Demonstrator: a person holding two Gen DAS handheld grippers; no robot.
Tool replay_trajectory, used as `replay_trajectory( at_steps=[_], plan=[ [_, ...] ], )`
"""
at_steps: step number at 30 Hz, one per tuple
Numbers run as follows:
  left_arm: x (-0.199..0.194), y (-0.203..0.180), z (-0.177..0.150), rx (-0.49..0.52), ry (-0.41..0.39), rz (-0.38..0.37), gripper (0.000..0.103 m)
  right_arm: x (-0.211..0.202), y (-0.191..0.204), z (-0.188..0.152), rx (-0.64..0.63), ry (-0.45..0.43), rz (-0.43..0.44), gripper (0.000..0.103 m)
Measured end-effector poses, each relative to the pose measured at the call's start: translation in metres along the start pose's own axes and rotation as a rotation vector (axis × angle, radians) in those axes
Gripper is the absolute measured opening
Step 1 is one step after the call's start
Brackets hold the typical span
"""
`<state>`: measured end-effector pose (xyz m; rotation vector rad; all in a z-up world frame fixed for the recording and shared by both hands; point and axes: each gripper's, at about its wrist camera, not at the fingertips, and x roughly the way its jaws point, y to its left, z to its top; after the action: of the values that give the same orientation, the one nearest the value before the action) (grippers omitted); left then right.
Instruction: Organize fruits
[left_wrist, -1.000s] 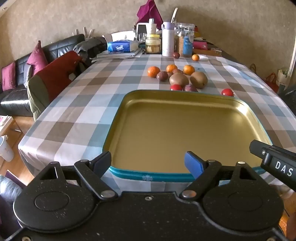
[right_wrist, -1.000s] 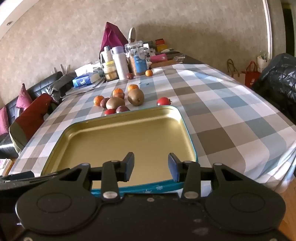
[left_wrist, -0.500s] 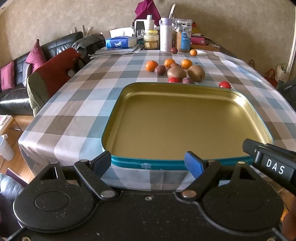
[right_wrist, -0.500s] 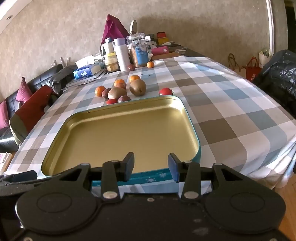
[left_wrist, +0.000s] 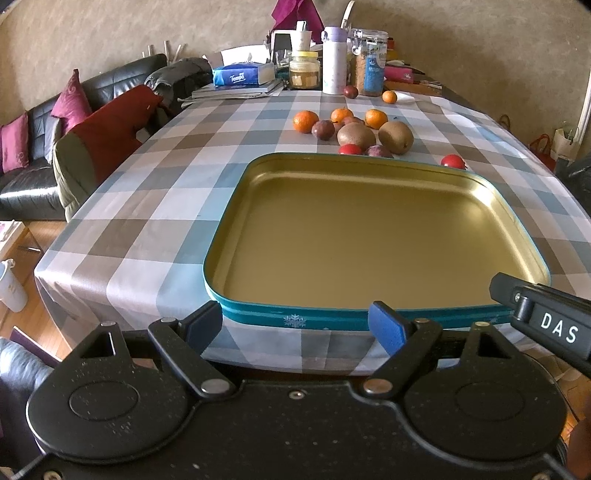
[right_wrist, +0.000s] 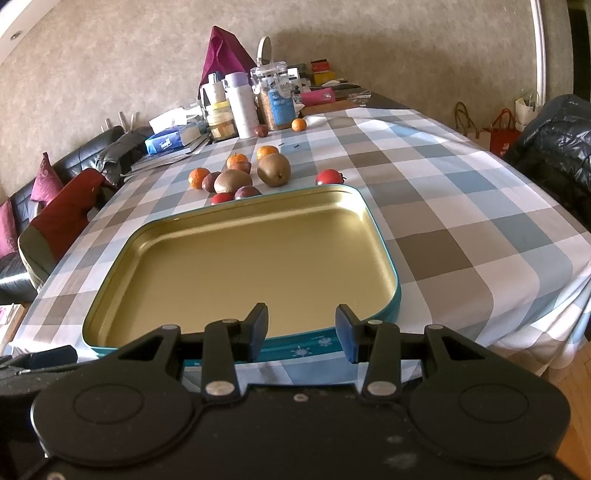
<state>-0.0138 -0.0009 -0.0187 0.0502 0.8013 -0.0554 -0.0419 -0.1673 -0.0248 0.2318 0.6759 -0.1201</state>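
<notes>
Both the left gripper (left_wrist: 295, 325) and right gripper (right_wrist: 301, 332) hang apart and empty before the tray (left_wrist: 255, 317); the round kiwis (left_wrist: 396, 137) may roll off when nudged

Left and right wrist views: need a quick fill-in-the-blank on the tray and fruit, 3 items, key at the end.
1. The gold tray holds ____ pieces of fruit.
2. The two kiwis lie on the tablecloth just ____ the tray's far rim.
3. Both the left gripper and the right gripper have their jaws ____ with nothing between them.

Missing words: no; beyond; open
</notes>
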Motion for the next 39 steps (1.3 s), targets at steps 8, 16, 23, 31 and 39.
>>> replay_trajectory(
  at_steps=[8, 16, 23, 31, 39],
  plan=[
    [0.0004, -0.0013, 0.0006, 0.005, 0.0, 0.001, 0.086, -0.0003, 0.0004, -0.0004, -0.004, -0.004, 0.001, 0.044],
    [0.0009, -0.0014, 0.0, 0.006, 0.005, 0.002, 0.086, 0.0008, 0.0002, -0.0008, -0.005, 0.002, -0.002, 0.044],
    [0.0008, -0.0013, 0.0, 0.006, 0.005, 0.002, 0.086, 0.0012, 0.001, -0.0014, -0.01, 0.004, -0.005, 0.044],
    [0.0007, -0.0013, -0.0002, 0.004, 0.007, 0.002, 0.086, 0.0012, 0.0012, -0.0017, -0.01, 0.004, -0.005, 0.044],
    [0.0008, 0.0007, 0.0034, -0.001, 0.031, -0.016, 0.086, 0.0008, 0.0021, -0.0018, -0.014, 0.013, -0.006, 0.044]
  ],
)
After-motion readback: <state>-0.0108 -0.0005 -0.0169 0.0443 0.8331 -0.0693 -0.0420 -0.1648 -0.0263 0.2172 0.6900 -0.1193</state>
